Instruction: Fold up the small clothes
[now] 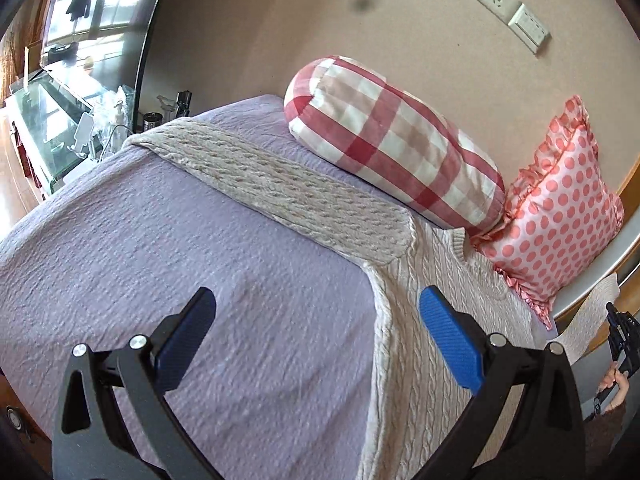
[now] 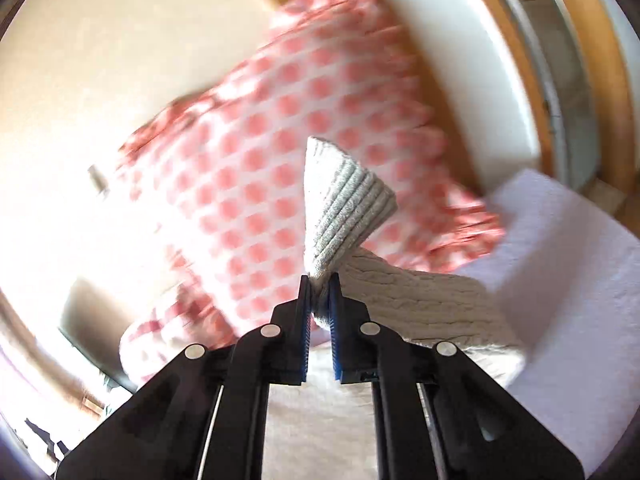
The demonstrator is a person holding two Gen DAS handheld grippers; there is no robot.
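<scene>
Cable-knit sweater point(image 1: 424, 320) flat on bed point(image 1: 200, 280), one sleeve point(image 1: 280, 188) stretched toward far corner. Soft, limp, bulky knit; likely stretches, grippy. Best hold: ribbed cuff or hem.

Right tongs point(image 2: 319, 280) clenched on other sleeve's ribbed cuff point(image 2: 344, 208), lifted. Left tongs point(image 1: 316, 336) released, hovering over sweater edge.

Bolster point(image 1: 392, 140), dotted pillow point(image 1: 560, 216) crowd collar; wall close behind.

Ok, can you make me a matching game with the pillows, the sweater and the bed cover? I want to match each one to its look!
Things:
1. bolster pillow
2. square pillow
3. sweater
4. bed cover

Looks:
A. cream cable knit
B. plain lilac
C. red and white checks
D. pink with coral dots

Pairs: 1-C, 2-D, 3-A, 4-B
</scene>
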